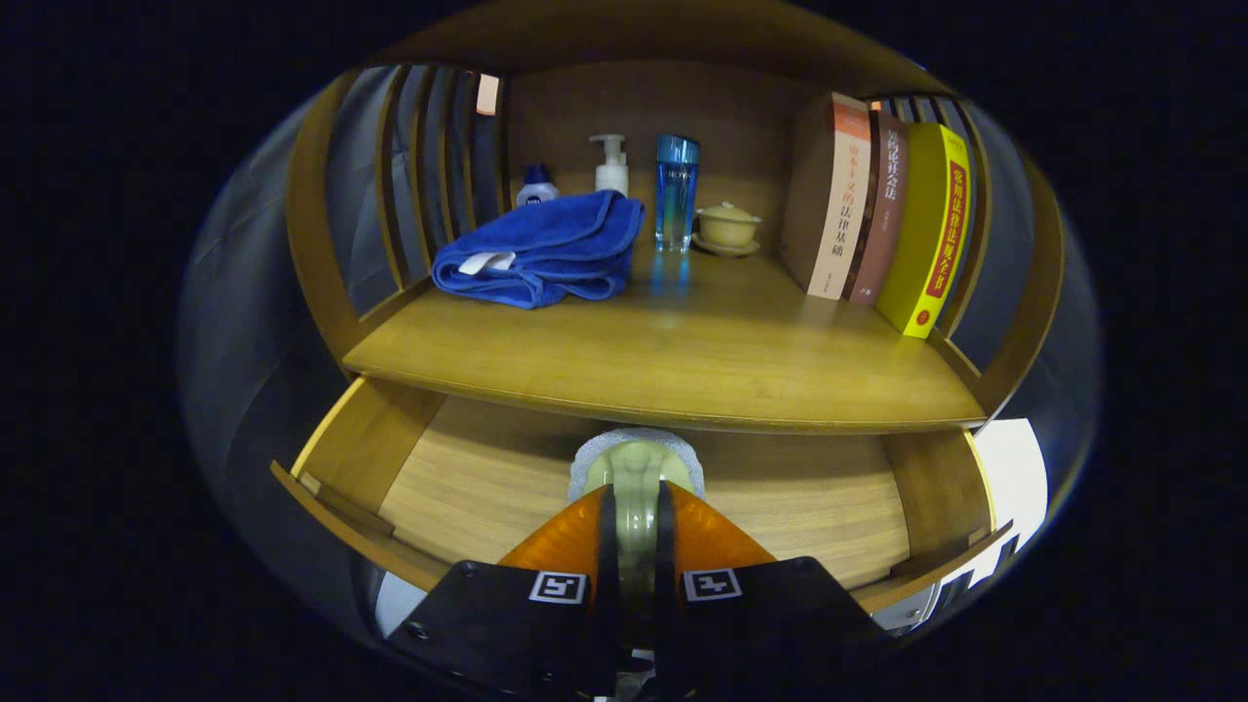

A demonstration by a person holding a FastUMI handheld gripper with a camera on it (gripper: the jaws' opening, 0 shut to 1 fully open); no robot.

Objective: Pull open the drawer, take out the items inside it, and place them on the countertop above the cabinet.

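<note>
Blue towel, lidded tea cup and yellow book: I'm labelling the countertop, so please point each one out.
blue towel (546,244), gripper view, on the middle of its folded top.
lidded tea cup (727,226), gripper view, on the cup's side below the lid.
yellow book (921,229), gripper view, on its front cover.

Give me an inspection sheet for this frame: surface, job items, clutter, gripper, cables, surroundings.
Surface: wooden countertop, front part bare.
Job's things: drawer pulled open; pale green item with white foam wrap held over it.
Clutter: blue towel, pump bottle, blue bottle, lidded cup on saucer, three books upright at the back.
Gripper: gripper shut on pale green item.
Cables: nothing seen.
Surroundings: slatted wooden side panels.
</note>
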